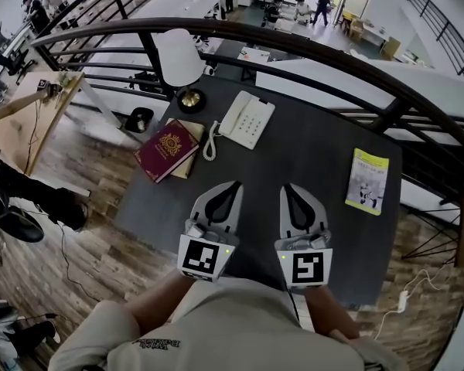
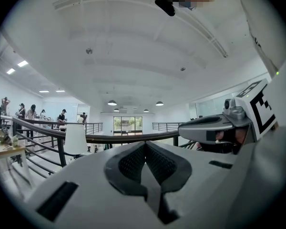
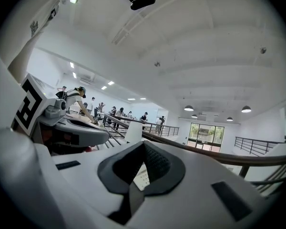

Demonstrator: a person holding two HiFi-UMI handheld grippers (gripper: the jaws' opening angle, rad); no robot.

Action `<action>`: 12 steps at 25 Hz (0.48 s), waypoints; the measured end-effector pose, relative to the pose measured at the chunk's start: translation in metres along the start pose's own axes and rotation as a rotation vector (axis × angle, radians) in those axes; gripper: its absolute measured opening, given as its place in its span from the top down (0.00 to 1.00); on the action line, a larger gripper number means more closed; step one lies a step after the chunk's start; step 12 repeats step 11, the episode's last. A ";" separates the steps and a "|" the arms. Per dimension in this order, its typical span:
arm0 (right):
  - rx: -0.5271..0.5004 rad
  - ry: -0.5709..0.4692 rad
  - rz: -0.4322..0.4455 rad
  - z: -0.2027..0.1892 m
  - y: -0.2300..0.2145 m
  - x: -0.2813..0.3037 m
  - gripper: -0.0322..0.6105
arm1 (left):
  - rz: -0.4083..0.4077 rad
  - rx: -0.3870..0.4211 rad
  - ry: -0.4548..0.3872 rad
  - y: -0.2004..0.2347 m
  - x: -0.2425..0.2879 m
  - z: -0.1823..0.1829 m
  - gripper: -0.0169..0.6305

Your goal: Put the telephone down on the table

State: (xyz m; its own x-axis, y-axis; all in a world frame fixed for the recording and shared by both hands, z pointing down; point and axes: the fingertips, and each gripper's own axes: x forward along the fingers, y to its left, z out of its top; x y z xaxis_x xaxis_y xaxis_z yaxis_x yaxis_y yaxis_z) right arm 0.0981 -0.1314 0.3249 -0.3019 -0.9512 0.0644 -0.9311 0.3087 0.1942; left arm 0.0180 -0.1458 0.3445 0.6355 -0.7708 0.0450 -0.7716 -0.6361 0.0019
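The white telephone (image 1: 247, 120) lies flat on the dark table (image 1: 317, 168) near its far edge, handset in its cradle and coiled cord (image 1: 210, 141) at its left side. Both grippers hover over the table's near half, pointing towards the phone and short of it. My left gripper (image 1: 235, 184) (image 2: 145, 144) is shut with nothing in it. My right gripper (image 1: 287, 187) (image 3: 144, 145) is shut and empty too. In the right gripper view a bit of the phone's keypad (image 3: 141, 174) shows through the hollow behind the closed tips.
A white lamp (image 1: 178, 58) on a dark round base (image 1: 191, 99) stands at the table's far left corner. A maroon book (image 1: 166, 149) lies left of the phone. A yellow-green booklet (image 1: 367, 180) lies at the right edge. A black railing (image 1: 309, 52) runs behind the table.
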 end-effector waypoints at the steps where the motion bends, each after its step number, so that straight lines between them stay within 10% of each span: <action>1: 0.014 0.004 0.001 0.000 0.000 0.000 0.95 | 0.000 0.002 0.003 0.000 0.000 0.000 0.97; 12: 0.076 -0.016 -0.002 0.023 -0.002 -0.001 0.95 | -0.018 -0.025 -0.019 0.002 -0.003 0.015 0.97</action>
